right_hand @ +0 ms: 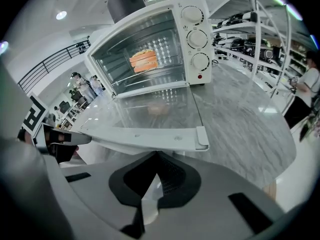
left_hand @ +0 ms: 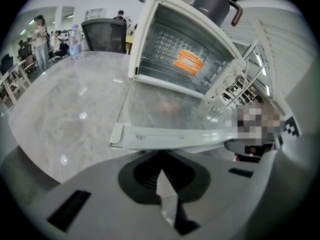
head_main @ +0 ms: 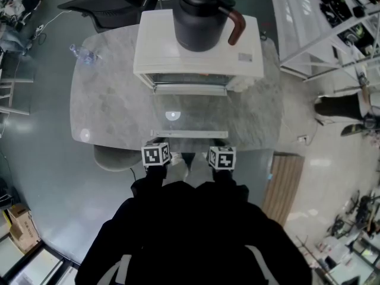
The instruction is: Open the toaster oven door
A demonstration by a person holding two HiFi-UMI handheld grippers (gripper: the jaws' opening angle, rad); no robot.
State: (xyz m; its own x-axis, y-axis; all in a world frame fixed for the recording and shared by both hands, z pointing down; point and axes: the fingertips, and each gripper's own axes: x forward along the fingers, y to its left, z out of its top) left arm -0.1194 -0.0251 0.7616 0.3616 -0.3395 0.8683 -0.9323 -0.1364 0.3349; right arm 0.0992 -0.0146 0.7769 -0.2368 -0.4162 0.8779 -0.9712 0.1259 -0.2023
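Observation:
A white toaster oven (head_main: 199,46) stands at the back of the marble table (head_main: 107,105). Its glass door (head_main: 189,114) lies swung down flat, the handle bar (head_main: 189,133) near the table's front edge. Orange food (left_hand: 189,61) rests on the rack inside. My left gripper (head_main: 156,145) and right gripper (head_main: 220,146) hover side by side just in front of the handle. In the left gripper view the handle (left_hand: 170,136) crosses just beyond the left gripper (left_hand: 161,158), whose jaws are shut and empty. The right gripper (right_hand: 156,156) is likewise shut, just short of the handle (right_hand: 145,136).
A dark kettle (head_main: 202,13) sits on top of the oven. A water bottle (head_main: 83,55) lies at the table's far left, a black chair (head_main: 110,8) behind it. Shelving (head_main: 332,22) stands to the right. The oven's knobs (right_hand: 195,36) face right.

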